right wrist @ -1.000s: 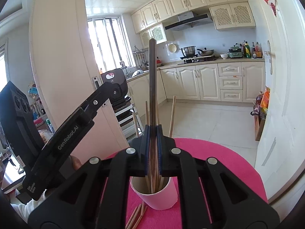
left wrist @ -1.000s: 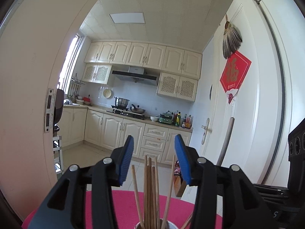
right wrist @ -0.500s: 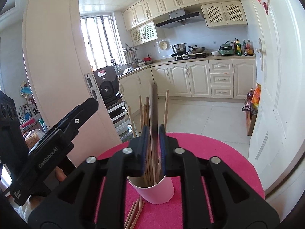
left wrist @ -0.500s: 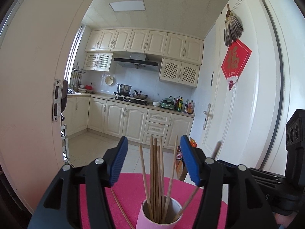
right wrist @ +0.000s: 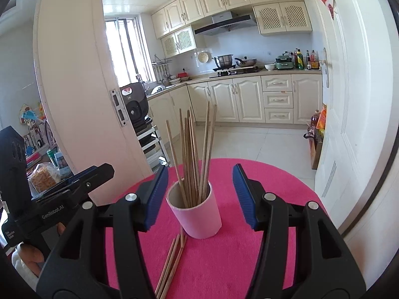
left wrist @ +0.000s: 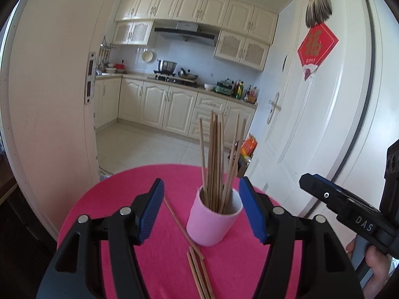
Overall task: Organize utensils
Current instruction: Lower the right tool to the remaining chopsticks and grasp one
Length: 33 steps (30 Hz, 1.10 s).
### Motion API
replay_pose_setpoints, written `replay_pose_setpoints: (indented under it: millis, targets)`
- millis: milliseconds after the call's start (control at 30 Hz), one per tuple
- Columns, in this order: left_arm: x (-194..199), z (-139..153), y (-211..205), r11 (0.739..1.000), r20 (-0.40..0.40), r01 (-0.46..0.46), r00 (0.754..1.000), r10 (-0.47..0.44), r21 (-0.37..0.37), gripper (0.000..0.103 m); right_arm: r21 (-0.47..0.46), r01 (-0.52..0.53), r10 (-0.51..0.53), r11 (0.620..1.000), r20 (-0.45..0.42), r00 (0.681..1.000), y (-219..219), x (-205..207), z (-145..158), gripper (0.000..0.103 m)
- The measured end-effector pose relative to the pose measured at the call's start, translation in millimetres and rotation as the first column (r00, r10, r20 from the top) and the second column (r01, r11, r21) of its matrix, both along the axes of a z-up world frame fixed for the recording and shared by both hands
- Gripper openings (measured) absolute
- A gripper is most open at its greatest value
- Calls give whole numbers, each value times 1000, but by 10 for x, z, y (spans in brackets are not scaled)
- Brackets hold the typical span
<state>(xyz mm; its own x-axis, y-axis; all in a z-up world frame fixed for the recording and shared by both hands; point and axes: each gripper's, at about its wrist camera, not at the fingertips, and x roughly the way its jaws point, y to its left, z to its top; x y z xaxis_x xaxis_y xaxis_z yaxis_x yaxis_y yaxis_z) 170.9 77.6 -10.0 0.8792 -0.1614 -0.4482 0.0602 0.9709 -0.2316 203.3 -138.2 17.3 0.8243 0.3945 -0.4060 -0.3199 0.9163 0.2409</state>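
A pink cup (left wrist: 214, 221) (right wrist: 195, 214) stands on a round pink table (left wrist: 119, 194) (right wrist: 274, 211) and holds several wooden chopsticks (left wrist: 217, 159) (right wrist: 192, 149) upright. Several loose chopsticks (left wrist: 197, 269) (right wrist: 172, 261) lie on the table in front of the cup. My left gripper (left wrist: 202, 211) is open and empty, its jaws on either side of the cup, above it. My right gripper (right wrist: 199, 196) is open and empty, also straddling the cup. Each gripper shows at the side of the other's view, the right one (left wrist: 349, 209) and the left one (right wrist: 62, 199).
A white door (left wrist: 311, 124) stands close on the right of the table. A door frame (left wrist: 49, 99) stands on the left. A kitchen with cabinets (right wrist: 249, 99) lies beyond. A shelf with clutter (right wrist: 42, 164) is at the left.
My right gripper opened and let a chopstick drop into the cup. Both grippers pulled back and tilted down, so the cup and table show more fully.
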Motion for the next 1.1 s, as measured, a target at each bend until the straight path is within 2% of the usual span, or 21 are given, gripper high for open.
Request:
replay_pose_setpoints:
  millis: [100,167,233,300,400,467,600,800,900,1100]
  targets:
    - [-25,-245,-14,999,-122,25,992,-22,22,62,-15,-2,1,1000,-51,999,10,-77,-168,53]
    - [-10,-433,-33,999,-221,34,975,-24,43,62,-26,-10,8,1000,-88,996,28,-142,-285,53]
    - [5,-657,-40,998,-327,55,944,-39,42,62,-43,-13,7,999,-122,993,38,-188,-415,54]
    - [21,-891,-43,997,-430,67,902,-46,35,62,-51,-21,12,998,-158,987,39,-221,-544,54]
    - [25,-1181,-58,996,-538,82,842,-47,41,62,-56,-29,17,998,-214,977,38,-264,-712,54]
    - [63,-1288,-125,995,-584,86,811,-35,59,62,-58,-36,21,998,-243,970,36,-283,-805,54]
    - [63,-1458,-184,991,-634,96,773,-19,88,62,-61,-41,23,997,-274,962,15,-324,-914,54]
    - [68,-1490,-248,986,-631,99,776,5,130,62,-54,-32,15,998,-282,959,-49,-366,-939,54]
    - [106,-1481,-296,985,-636,97,772,16,142,62,-52,-30,14,998,-286,958,-69,-384,-949,55]
    - [246,-1498,-489,968,-648,125,761,47,217,62,-54,-34,17,998,-297,955,-55,-367,-964,56]
